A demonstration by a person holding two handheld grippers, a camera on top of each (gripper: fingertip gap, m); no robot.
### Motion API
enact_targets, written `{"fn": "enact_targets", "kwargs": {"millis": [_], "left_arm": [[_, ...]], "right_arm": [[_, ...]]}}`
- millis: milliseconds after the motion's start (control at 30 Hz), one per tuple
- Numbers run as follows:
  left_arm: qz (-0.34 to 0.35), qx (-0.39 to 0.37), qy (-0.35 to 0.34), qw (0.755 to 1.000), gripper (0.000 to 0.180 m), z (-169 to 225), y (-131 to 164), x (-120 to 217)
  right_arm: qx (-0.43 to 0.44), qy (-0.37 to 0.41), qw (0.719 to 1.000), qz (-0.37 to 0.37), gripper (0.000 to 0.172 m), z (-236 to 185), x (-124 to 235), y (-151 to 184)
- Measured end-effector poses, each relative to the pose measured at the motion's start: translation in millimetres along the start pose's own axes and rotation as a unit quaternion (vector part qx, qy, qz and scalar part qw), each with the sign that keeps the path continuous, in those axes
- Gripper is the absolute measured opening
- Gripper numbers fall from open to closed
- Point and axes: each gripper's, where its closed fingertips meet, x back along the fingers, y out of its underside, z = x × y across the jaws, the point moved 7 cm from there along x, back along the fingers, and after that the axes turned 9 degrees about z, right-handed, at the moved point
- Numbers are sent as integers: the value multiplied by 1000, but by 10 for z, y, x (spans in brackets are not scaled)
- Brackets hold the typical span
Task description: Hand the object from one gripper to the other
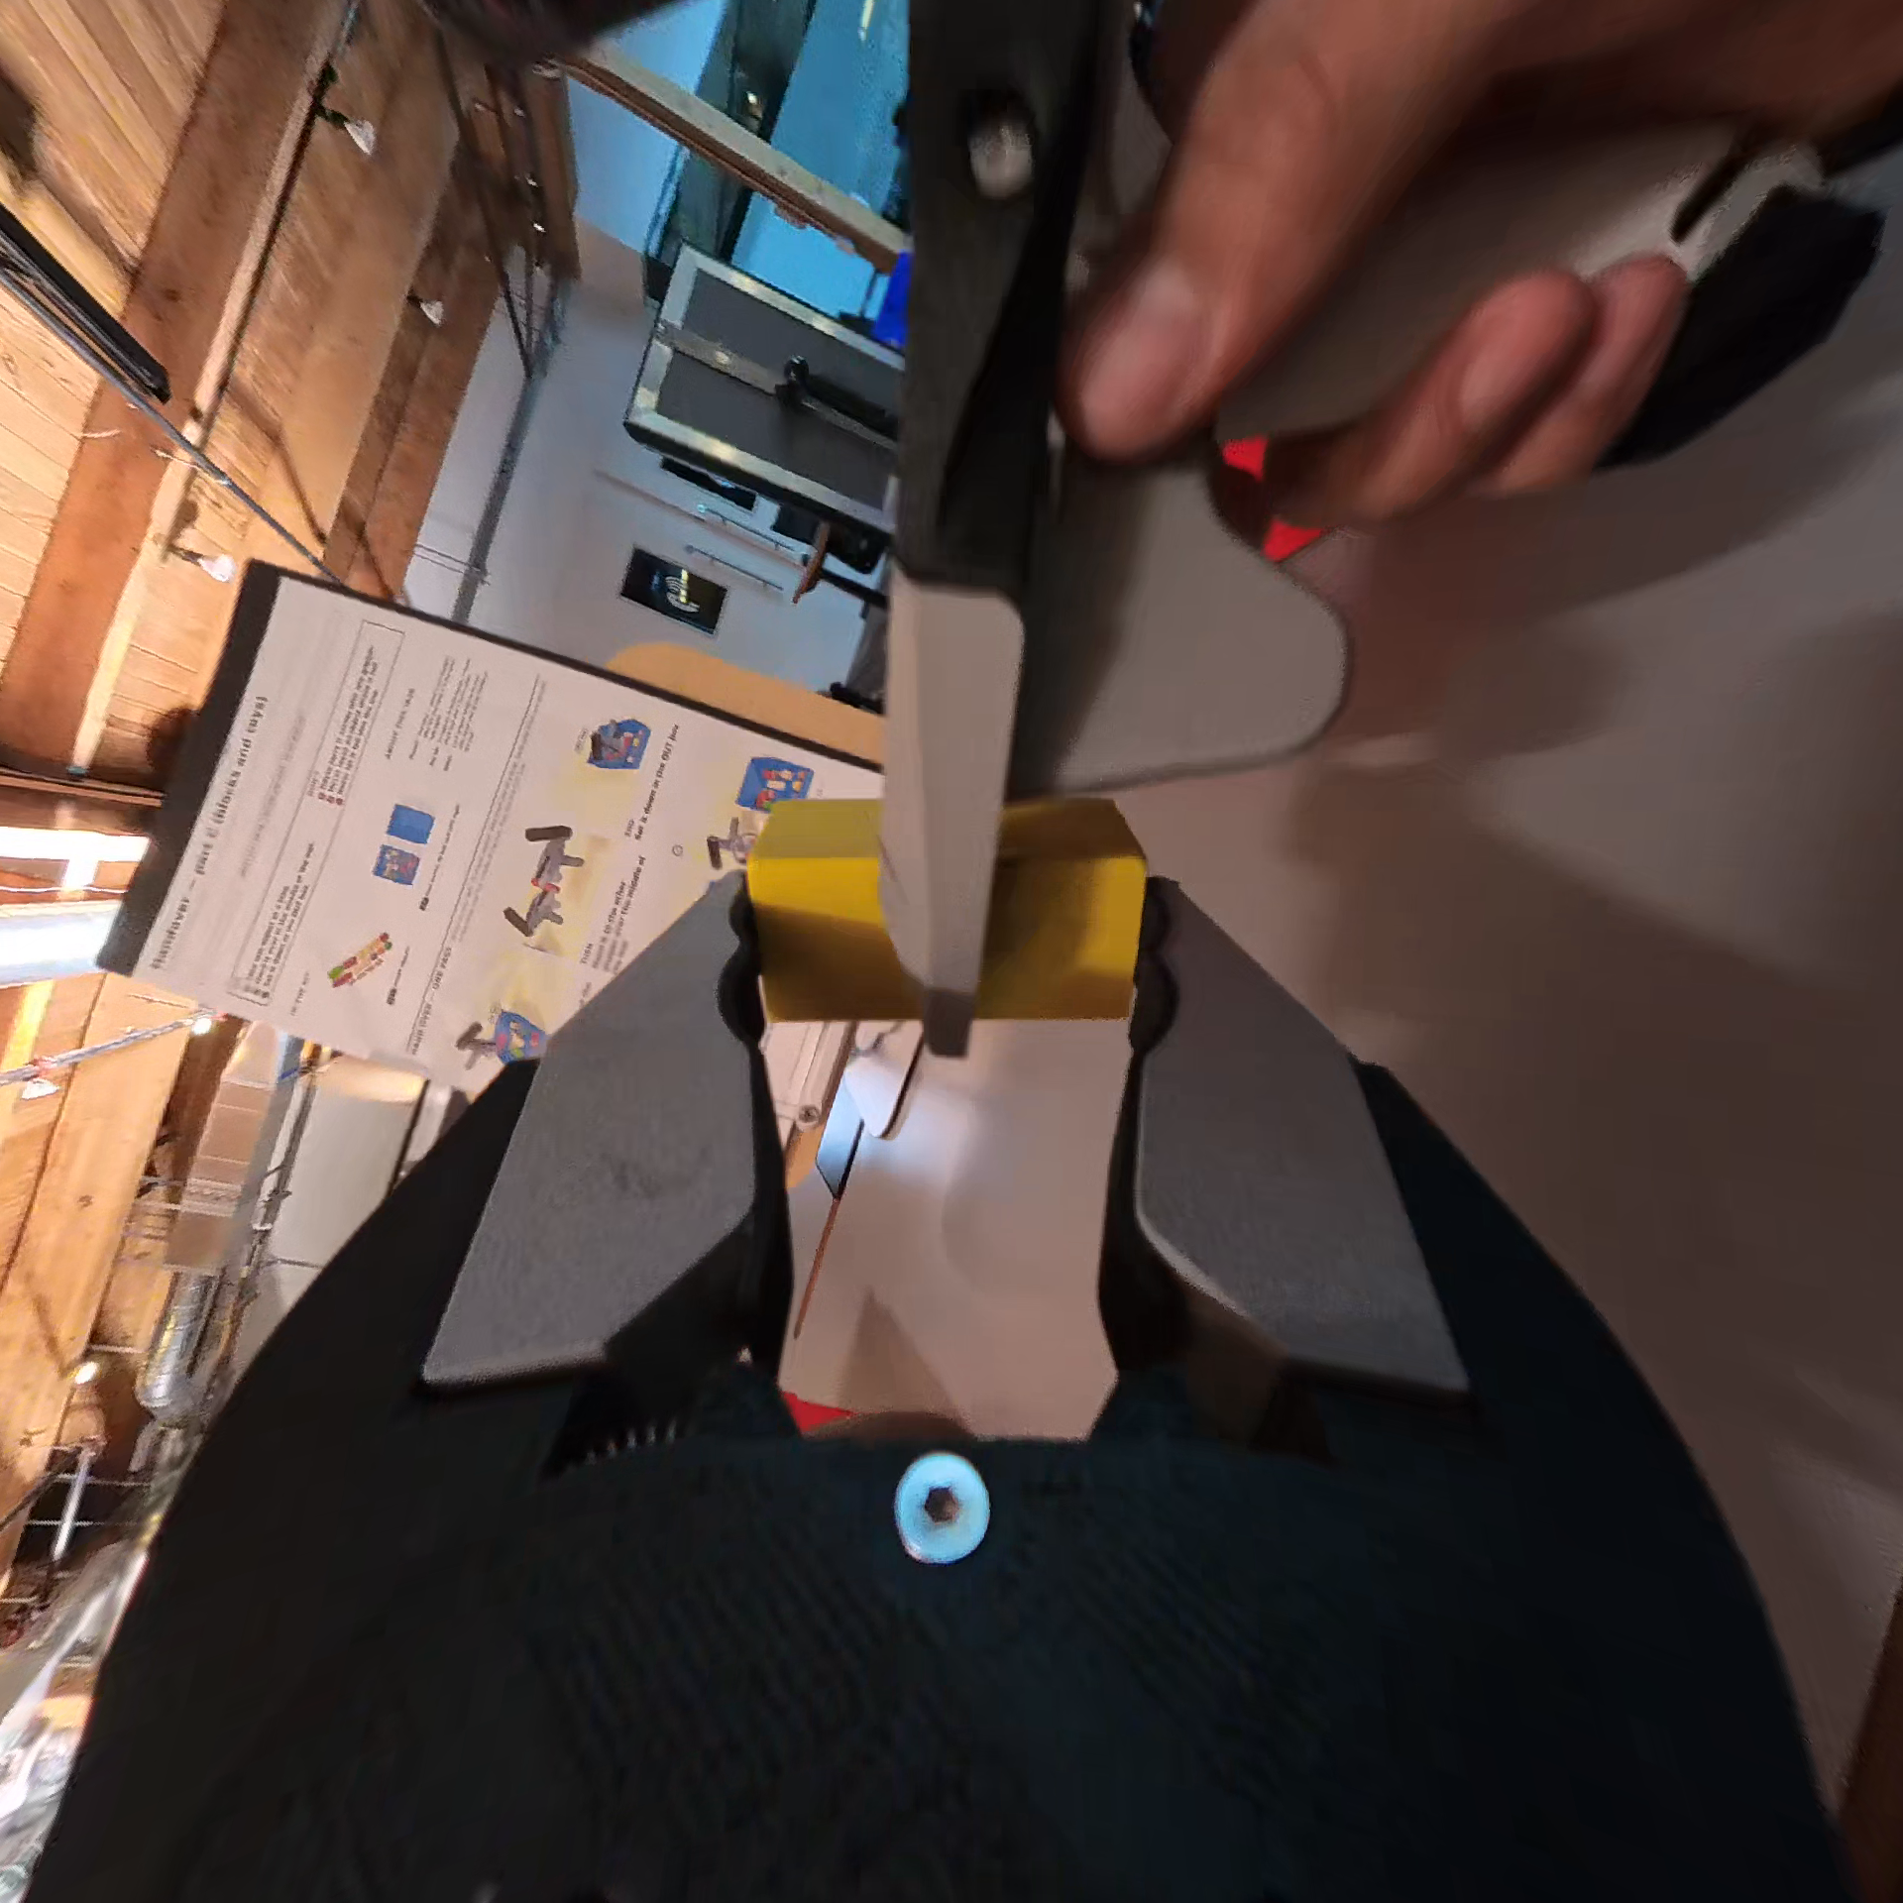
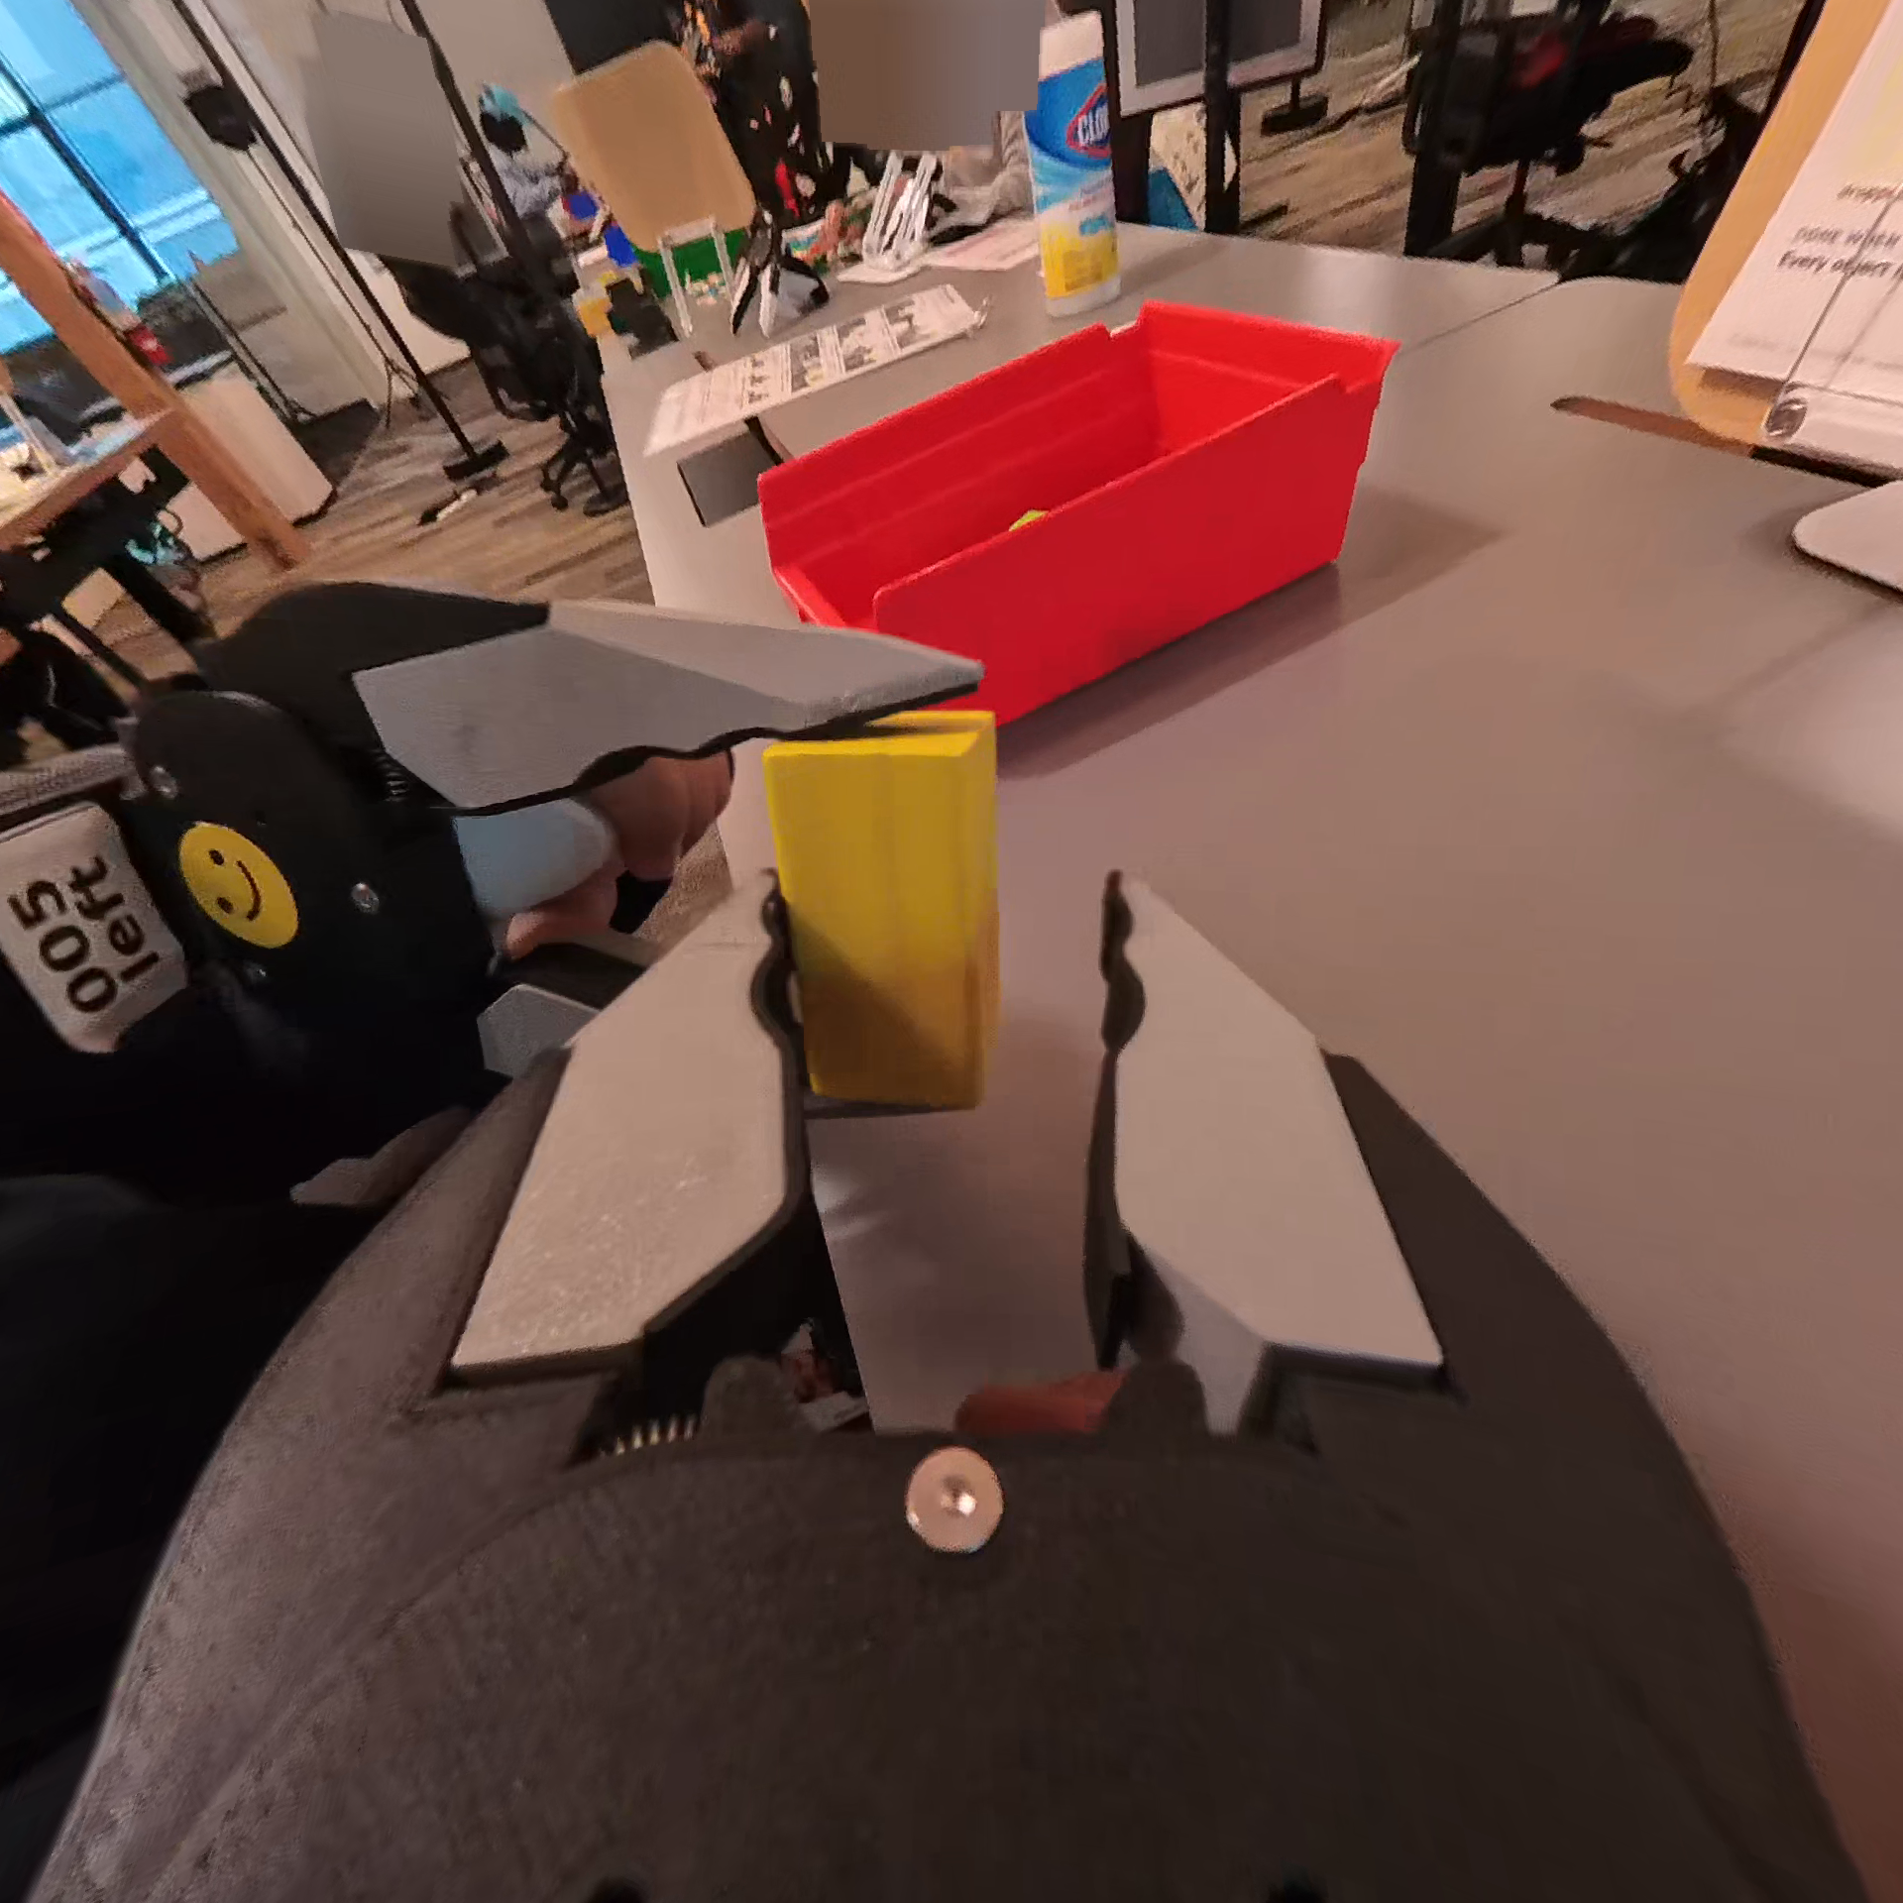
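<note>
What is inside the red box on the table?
Inside the red bin only a small yellow-green bit peeks above the front wall. What it is cannot be told. That wall hides the rest of the floor, so more could be in there.

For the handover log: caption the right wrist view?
Left claw holds yellow block inside the open right claw.

Mid-air above the grey bench, a yellow rectangular wooden block fills the left gripper, its jaws pressed on both ends. The right gripper straddles the block crosswise: one pad touches it, a clear gap lies between block and the other pad. Beyond the jaws a red plastic bin stands in the way; bare bench to its right offers room to pass.
</note>
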Motion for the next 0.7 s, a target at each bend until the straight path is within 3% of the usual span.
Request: {"fn": "enact_targets", "kwargs": {"millis": [67,267,400,533,700], "left_arm": [[-11,-6,-7,1000,69,3,0,-47],[-37,61,-10,997,68,55,128,-127],[-19,141,-2,990,67,-75,215,-18],[-54,208,-20,976,56,-368,426,72],[-77,288,-19,954,51,-565,663,92]], "right_arm": [[8,-17,1000,-3,34,-17,-14,8],[99,80,992,-23,32,94,-34,26],[104,146,984,11,32,346,278,-181],[100,302,947,31,32,1021,1026,-519],[19,450,883,-131,32,2375,1586,-527]]}}
